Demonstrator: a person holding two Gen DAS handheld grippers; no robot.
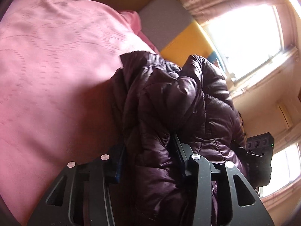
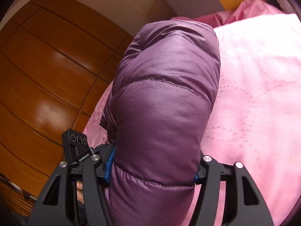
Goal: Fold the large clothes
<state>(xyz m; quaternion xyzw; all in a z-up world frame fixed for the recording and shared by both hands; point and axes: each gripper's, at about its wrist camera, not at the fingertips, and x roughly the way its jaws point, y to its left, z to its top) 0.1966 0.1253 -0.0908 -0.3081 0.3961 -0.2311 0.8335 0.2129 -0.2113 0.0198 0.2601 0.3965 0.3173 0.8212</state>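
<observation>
A dark purple quilted puffer jacket [image 1: 169, 109] hangs bunched between the fingers of my left gripper [image 1: 148, 158], which is shut on it above the pink bedspread [image 1: 56, 75]. In the right wrist view the same jacket [image 2: 163, 98] fills the middle as a thick padded roll. My right gripper [image 2: 152, 167] is shut on it, with the blue pads [image 2: 110, 162] pressed into the fabric. The fingertips of both grippers are hidden by the jacket.
The pink bedspread [image 2: 254, 94] covers the bed. A grey and yellow headboard [image 1: 169, 24] stands behind it. Bright windows with curtains [image 1: 250, 37] are on the right. A brown wooden wardrobe [image 2: 47, 66] stands left of the bed.
</observation>
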